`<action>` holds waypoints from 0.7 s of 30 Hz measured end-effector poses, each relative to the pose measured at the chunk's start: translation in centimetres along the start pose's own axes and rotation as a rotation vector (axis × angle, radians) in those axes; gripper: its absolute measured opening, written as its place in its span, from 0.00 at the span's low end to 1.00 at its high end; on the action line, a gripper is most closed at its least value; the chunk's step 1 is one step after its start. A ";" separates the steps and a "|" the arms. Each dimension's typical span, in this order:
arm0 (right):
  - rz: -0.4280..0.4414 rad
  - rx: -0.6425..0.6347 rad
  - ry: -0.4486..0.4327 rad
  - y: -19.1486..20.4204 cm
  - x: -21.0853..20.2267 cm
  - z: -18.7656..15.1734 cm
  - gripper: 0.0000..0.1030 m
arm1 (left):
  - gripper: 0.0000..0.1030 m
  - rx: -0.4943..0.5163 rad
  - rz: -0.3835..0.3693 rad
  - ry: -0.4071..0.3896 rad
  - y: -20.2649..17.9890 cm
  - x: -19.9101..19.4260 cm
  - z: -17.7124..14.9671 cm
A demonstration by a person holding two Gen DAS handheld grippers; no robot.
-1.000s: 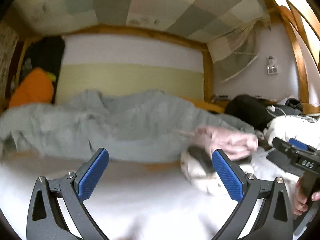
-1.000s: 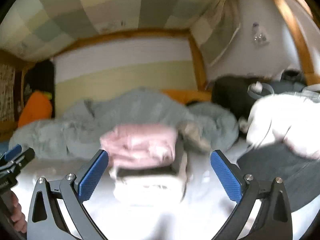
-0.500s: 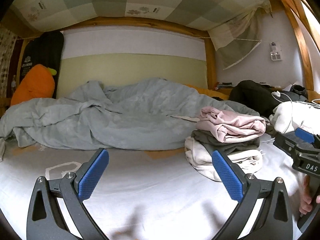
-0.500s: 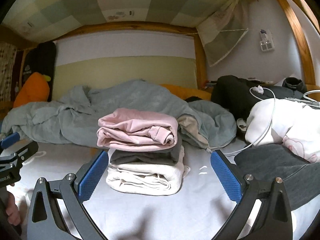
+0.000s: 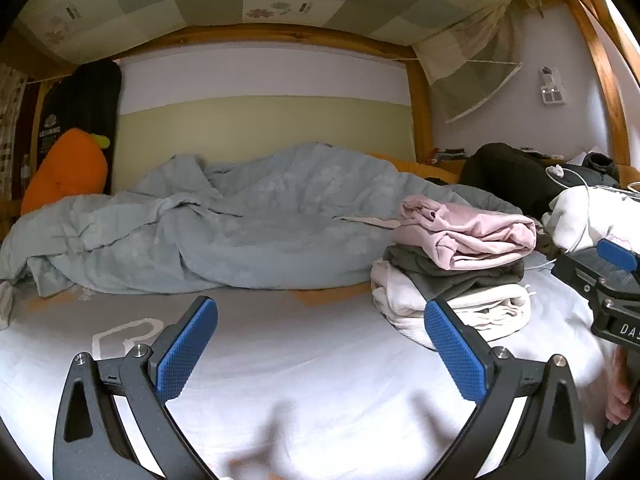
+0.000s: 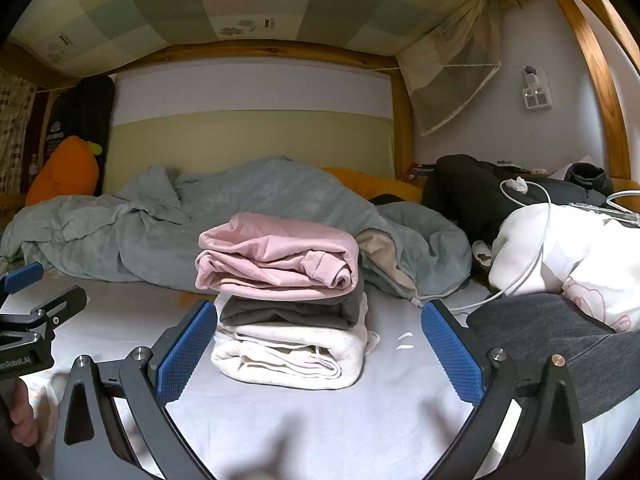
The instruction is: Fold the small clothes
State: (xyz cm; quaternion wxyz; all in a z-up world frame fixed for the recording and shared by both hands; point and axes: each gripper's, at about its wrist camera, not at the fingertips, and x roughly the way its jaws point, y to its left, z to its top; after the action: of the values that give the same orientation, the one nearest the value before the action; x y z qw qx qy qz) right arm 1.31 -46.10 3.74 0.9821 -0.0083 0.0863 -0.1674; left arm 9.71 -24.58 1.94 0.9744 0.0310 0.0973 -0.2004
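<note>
Since the previous frames both my grippers have pulled back slightly from the stack, and the motion blur has gone; the stack itself has not shifted.

The stack [image 6: 286, 300] sits on the white sheet [image 6: 320, 420], three folded items high: pink top [image 6: 276, 256] uppermost, grey garment [image 6: 288, 312] in the middle, white knit [image 6: 288, 352] at the bottom. Edges are roughly aligned; a pink cuff shows at the near right fold.

My right gripper [image 6: 316, 356] faces the stack head-on, jaws spread wide, holding nothing; the stack stands just beyond the blue pads [image 6: 184, 352], apart from them. My left gripper [image 5: 320, 354] is likewise spread wide and empty, over bare sheet, with the stack to its far right [image 5: 452, 268].

Behind the stack lies a rumpled blue-grey duvet [image 6: 160, 232]. To the right: a white garment [image 6: 568, 256] with a white cable [image 6: 536, 256] across it, dark grey cloth [image 6: 560, 336] nearer, and a black heap [image 6: 472, 192] farther back. An orange plush [image 6: 64, 172] stands at far left.
</note>
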 end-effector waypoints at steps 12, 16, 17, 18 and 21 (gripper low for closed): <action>0.007 -0.013 -0.005 -0.1 0.1 0.2 0.99 | 1.00 0.001 0.000 0.003 -0.1 0.0 0.0; 0.010 -0.015 -0.005 -0.2 0.2 0.2 0.99 | 1.00 0.003 0.001 0.003 -0.2 0.1 0.0; 0.010 -0.015 -0.006 -0.1 0.2 0.2 0.99 | 1.00 0.005 0.002 0.004 -0.2 0.1 0.0; 0.011 -0.015 -0.005 -0.2 0.2 0.2 0.99 | 1.00 0.005 0.004 0.004 -0.3 0.1 0.0; 0.010 -0.015 -0.005 -0.1 0.2 0.1 0.99 | 1.00 0.007 0.000 0.008 -0.2 0.1 0.0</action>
State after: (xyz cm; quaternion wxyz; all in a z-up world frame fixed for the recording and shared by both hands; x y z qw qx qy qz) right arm 1.48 -46.28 3.85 0.9831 -0.0157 0.0851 -0.1616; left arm 9.75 -24.79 1.89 0.9739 0.0352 0.1003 -0.2005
